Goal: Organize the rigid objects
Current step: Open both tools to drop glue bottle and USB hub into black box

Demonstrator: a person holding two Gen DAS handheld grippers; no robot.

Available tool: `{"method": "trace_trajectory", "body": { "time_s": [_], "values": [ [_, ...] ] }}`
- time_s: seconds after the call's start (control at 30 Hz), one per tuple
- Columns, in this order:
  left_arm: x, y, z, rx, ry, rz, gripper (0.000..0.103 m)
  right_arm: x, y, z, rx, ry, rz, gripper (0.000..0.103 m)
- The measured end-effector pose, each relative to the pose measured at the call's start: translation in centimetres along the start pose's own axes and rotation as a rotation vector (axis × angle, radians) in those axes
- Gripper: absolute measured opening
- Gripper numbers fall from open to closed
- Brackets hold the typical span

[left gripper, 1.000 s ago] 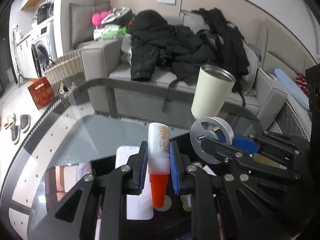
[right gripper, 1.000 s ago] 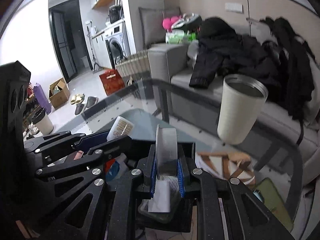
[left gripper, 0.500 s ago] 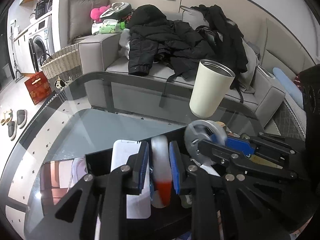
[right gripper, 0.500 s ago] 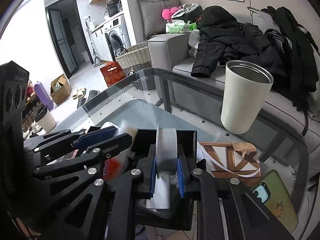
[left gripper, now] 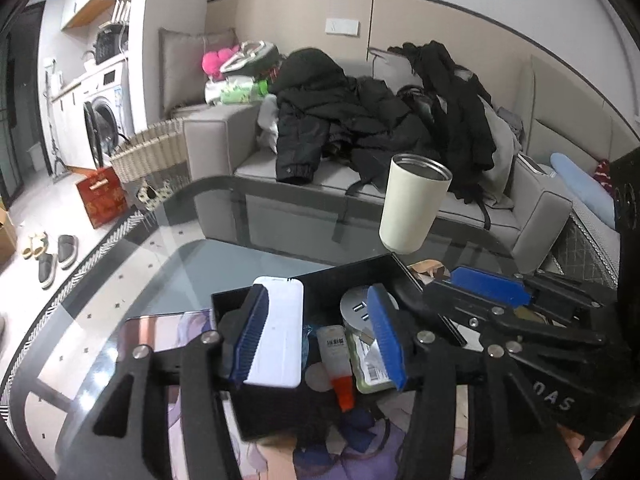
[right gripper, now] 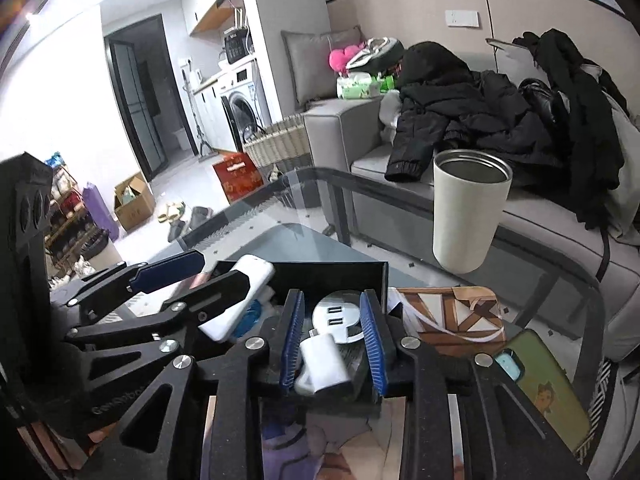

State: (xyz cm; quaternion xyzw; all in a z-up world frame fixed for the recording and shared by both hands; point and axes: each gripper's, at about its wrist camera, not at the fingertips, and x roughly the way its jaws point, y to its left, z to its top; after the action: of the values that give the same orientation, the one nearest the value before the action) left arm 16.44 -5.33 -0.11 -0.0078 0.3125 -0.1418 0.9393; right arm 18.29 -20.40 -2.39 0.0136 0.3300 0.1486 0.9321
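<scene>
A black open box (left gripper: 352, 270) sits on the glass table and holds several items. My left gripper (left gripper: 320, 340) hovers over it, jaws opening, touching nothing. Beneath it lie a small white tube with a red cap (left gripper: 338, 360) and a white power bank (left gripper: 280, 332). My right gripper (right gripper: 332, 340) also hangs above the box (right gripper: 332, 276), jaws opening and free of any object. A round silver USB hub (right gripper: 340, 316) lies flat under it beside a white charger (right gripper: 322, 364). The hub (left gripper: 356, 304) also shows in the left wrist view.
A cream tumbler (right gripper: 468, 208) stands on the glass table beyond the box. A brown patterned card (right gripper: 448, 312) and a green-cased phone (right gripper: 544, 384) lie right of the box. A grey sofa (left gripper: 400, 192) piled with dark jackets lines the far side.
The left gripper let go of the red-capped tube and the right one let go of the silver hub. Both items now lie in the box, and both grippers have drawn back and up.
</scene>
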Motion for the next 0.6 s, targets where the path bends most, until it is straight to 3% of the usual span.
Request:
{"method": "trace_trajectory", "body": {
  "time_s": [0.27,0.4,0.43,0.5,0.6],
  "values": [
    [-3.6,0.6,-1.8,0.01,-0.079,0.039,0.056,-4.8,1.2,-1.2,-0.001,-0.128,-0.003,0.05],
    [-5.2,1.8,-3.3,-0.021,-0.119,0.079,0.085,-7.0,2.1,-2.5,-0.015,-0.214,-0.035,0.059],
    [-5.9,2.2,-3.9,-0.03,-0.144,0.089,0.087,-7.4,2.2,-2.8,-0.016,-0.23,-0.035,0.063],
    [-6.8,2.5,-5.0,-0.019,-0.166,0.09,0.089,-8.4,2.5,-3.8,-0.018,-0.272,-0.038,0.083],
    [-7.8,2.8,-6.5,0.008,-0.185,0.121,0.092,-10.1,2.9,-5.2,-0.034,-0.352,-0.059,0.091]
  ]
}}
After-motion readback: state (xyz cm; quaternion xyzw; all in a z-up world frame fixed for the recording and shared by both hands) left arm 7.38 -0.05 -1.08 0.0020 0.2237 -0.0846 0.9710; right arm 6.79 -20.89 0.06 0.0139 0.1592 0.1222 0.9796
